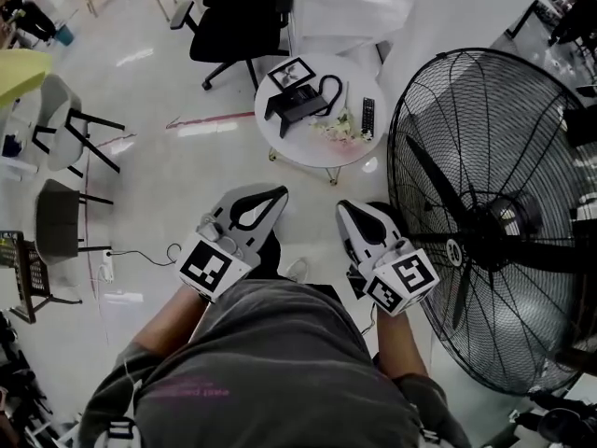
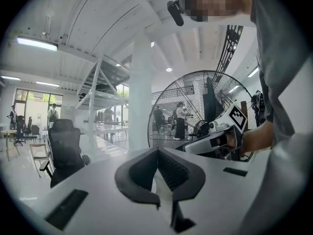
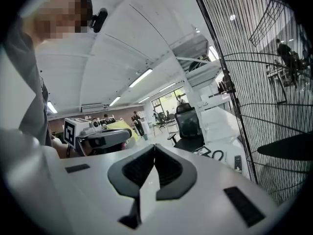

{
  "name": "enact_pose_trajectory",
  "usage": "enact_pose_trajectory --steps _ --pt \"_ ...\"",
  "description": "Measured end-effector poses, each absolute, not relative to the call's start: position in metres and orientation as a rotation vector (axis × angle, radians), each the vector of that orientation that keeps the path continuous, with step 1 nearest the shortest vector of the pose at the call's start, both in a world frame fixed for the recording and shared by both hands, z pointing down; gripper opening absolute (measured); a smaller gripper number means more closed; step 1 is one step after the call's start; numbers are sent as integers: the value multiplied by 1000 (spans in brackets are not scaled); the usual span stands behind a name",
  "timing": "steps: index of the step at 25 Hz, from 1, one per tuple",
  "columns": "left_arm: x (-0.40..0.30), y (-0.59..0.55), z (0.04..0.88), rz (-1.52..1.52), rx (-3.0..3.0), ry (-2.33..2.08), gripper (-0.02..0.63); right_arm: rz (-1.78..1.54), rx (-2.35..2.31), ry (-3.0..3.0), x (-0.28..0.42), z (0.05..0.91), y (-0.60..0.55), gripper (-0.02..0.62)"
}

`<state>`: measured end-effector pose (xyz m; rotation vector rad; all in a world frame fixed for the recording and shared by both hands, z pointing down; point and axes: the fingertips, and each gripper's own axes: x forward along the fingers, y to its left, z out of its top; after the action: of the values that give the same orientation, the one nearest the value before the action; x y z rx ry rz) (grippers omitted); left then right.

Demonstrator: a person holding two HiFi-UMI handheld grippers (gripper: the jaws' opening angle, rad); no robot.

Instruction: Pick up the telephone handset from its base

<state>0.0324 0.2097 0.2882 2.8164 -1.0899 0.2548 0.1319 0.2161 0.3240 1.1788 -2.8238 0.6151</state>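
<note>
Telephone handset [image 1: 297, 106]: black, on the round white table [image 1: 300, 149] in the upper middle of the head view, on or against its base; the two dark shapes merge, so I cannot tell where one ends.
Cord [image 1: 329, 86]: a black loop rising from the phone's right side.
Handset relative to grippers: well apart, farther up the frame than both gripper tips, with bare floor between; both grippers point up the frame towards the table.
Left gripper [image 1: 277, 193]: lower middle of the head view, jaws together with nothing between them; its own view shows the dark pads meeting at the tip [image 2: 157, 151].
Right gripper [image 1: 343, 205]: just right of the left one, jaws together and empty, the pads meeting at the tip in its own view too [image 3: 155, 147].
Other things on the table: a remote control [image 1: 367, 117] at the right edge, pale flowers [image 1: 338, 127] beside it, and a small black-framed square [image 1: 291, 71] above the phone.
Surroundings: a large floor fan [image 1: 494, 222] fills the right side; a black office chair [image 1: 241, 17] stands beyond the table.
Hard to make out: from the right gripper view only the table's edge shows, with the phone reduced to dark marks; the left gripper view does not show the table; the fan's lower right is cut off.
</note>
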Motion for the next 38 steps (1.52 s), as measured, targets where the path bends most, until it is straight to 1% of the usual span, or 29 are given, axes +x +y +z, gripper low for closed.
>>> enact_pose_trajectory --steps 8,23,38 --pt "21 141 306 252 2797 -1041 15 662 1202 -2778 119 343 153 18" --pt "-35 -1 328 252 2762 -937 15 720 1224 -2699 53 361 19 18" --pt "-73 -85 348 267 2745 -831 15 709 1291 -2596 17 381 -63 18"
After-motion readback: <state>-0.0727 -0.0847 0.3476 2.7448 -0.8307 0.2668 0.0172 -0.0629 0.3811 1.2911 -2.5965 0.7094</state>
